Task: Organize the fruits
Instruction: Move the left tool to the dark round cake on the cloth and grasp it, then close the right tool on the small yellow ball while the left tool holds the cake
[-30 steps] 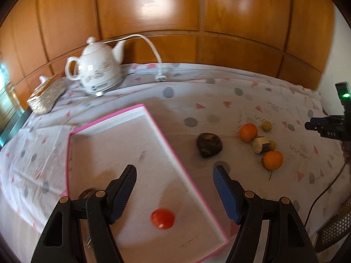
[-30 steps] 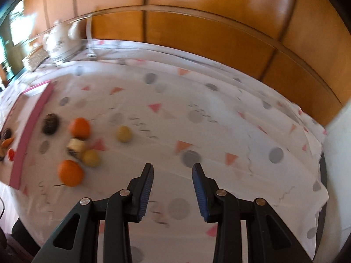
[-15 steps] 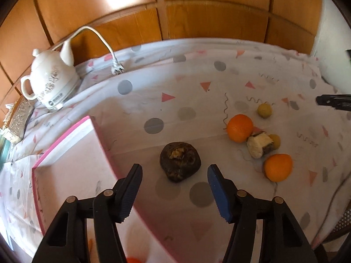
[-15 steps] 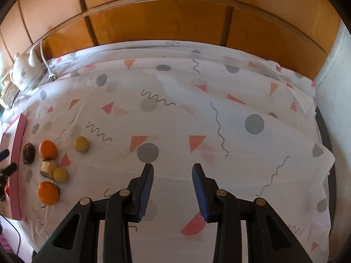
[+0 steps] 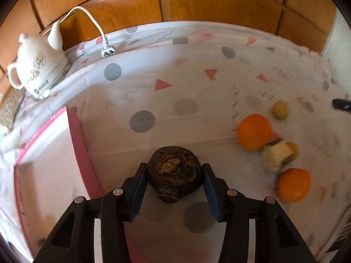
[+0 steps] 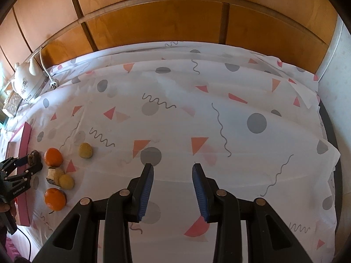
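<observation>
A dark brown wrinkled fruit (image 5: 174, 173) sits on the patterned tablecloth between the fingers of my left gripper (image 5: 174, 168); both pads touch its sides. To its right lie two oranges (image 5: 254, 134) (image 5: 294, 185), a pale cut fruit piece (image 5: 274, 160) and a small yellow fruit (image 5: 280, 110). The pink-rimmed tray (image 5: 80, 151) lies to the left. My right gripper (image 6: 173, 168) is open and empty above bare cloth, far right of the fruits (image 6: 53, 157). The left gripper also shows in the right wrist view (image 6: 30, 164).
A white electric kettle (image 5: 37, 65) with its cord and plug (image 5: 107, 50) stands at the back left. A woven basket (image 6: 11, 103) is beside it. Wooden panelling runs behind the table. The table's right edge meets a white wall.
My left gripper moved forward and closed around the dark fruit, which was ahead of the open fingers before. The right gripper's view swung right and then held almost still.
</observation>
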A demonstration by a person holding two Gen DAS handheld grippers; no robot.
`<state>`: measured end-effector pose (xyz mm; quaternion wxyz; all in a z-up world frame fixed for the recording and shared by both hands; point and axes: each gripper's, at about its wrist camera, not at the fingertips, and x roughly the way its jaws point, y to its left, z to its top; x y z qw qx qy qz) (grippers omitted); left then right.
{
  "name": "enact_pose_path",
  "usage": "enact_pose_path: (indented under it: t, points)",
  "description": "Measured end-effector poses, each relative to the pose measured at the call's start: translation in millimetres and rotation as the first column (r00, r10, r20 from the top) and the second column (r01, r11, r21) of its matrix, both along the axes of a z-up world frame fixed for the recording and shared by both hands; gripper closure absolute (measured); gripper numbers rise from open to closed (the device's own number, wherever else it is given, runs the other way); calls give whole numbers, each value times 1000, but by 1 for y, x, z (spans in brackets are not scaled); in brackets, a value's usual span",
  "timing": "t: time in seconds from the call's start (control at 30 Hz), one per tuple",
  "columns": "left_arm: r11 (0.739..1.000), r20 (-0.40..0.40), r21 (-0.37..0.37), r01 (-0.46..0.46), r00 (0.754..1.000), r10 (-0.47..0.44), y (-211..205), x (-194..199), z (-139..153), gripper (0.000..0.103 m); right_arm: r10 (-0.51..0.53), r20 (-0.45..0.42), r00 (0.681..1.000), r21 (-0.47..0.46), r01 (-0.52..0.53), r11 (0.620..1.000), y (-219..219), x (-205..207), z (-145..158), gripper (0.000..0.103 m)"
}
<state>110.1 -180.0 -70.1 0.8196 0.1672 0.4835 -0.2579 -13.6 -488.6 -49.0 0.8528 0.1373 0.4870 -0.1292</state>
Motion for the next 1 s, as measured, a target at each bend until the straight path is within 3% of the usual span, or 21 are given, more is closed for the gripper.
enact_pose_path:
  t: [0.2, 0.43, 0.7, 1.0]
  points:
    - [997, 20, -58, 46, 999, -45, -3, -39, 13, 54, 15, -34, 999, -1, -15, 1000, 4, 2, -8, 66]
    - [993, 22, -114, 22, 1000, -19, 13, -67, 23, 54, 29, -66, 997, -5, -29, 1000, 7, 3, -15, 66]
    - [988, 23, -155, -15, 1000, 19, 35, -77, 31, 54, 72, -86, 994, 11, -72, 997, 17, 7, -22, 66]
    - [977, 19, -206, -61, 998, 66, 62, -80, 43, 54, 185, -45, 982, 61, -182, 981, 47, 19, -26, 66]
